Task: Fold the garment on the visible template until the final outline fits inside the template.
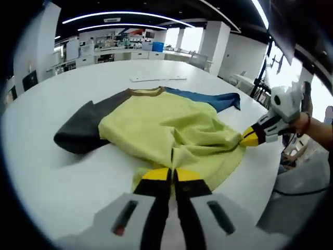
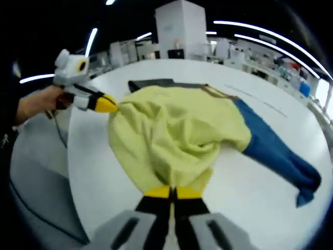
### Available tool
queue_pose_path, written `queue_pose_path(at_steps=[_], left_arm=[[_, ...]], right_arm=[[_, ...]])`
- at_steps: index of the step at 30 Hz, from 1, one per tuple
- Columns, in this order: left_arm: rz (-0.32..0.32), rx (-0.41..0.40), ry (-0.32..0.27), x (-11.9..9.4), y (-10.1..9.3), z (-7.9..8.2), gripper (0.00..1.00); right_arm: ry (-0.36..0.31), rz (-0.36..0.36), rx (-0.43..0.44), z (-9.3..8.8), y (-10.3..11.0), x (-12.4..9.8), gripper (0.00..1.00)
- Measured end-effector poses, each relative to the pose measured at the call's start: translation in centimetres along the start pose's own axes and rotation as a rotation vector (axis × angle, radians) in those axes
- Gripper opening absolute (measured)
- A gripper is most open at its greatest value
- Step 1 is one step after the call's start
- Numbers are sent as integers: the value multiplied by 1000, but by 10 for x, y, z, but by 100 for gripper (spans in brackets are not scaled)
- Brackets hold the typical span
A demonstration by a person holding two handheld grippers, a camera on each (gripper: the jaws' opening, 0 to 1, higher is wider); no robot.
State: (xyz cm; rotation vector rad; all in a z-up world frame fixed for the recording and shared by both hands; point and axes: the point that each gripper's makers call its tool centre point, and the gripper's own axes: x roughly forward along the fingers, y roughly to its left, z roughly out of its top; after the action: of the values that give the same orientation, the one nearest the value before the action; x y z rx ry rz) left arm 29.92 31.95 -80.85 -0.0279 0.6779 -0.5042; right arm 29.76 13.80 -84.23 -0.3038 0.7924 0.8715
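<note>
A yellow garment (image 1: 166,125) with a dark grey sleeve (image 1: 83,130) and a blue sleeve (image 1: 213,99) lies bunched on the white table (image 1: 62,172). My left gripper (image 1: 172,174) is shut on its near yellow hem. The right gripper (image 1: 244,138) comes in from the right, pinching another point of the same hem. In the right gripper view, my right gripper (image 2: 172,191) is shut on the yellow cloth (image 2: 171,135). There the left gripper (image 2: 113,105) grips the cloth's left corner, the blue sleeve (image 2: 276,156) trails right and the grey sleeve (image 2: 151,83) lies behind.
A thin white strip (image 1: 157,79) lies on the table beyond the collar. The table edge (image 2: 73,172) runs close on the near side. A person's hand (image 2: 36,104) holds the left gripper. Office desks and shelves (image 1: 114,49) stand behind.
</note>
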Motion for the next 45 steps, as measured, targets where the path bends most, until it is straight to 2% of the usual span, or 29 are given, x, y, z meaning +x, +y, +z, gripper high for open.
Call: queue_pose_path(at_steps=[10,14,18,25,29,34,39,45], left_arm=[[14,12,27,11,1,-13,1],[20,48,31,14,1,-16,2],[20,103,-4,9,-1,-7,6],[2,141,-41,-7,5,3,23],[-5,147,-54,-17,10,8,29],[11,160,-58,-22,23,12,31],[16,182,-37,-24,39,14,29],[13,179,-3,-27,50,0,25]], right_arm=[[11,-12,-19,-4,0,3,0],[-1,0,34,-4,-2,4,0],[-33,11,91,-1,-5,0,0],[-80,10,114,5,-5,-14,20],[-105,7,128,11,-12,-19,26],[-120,0,132,18,-23,-23,26],[-130,-10,136,24,-37,-24,23],[-102,-20,108,23,-50,-18,19]])
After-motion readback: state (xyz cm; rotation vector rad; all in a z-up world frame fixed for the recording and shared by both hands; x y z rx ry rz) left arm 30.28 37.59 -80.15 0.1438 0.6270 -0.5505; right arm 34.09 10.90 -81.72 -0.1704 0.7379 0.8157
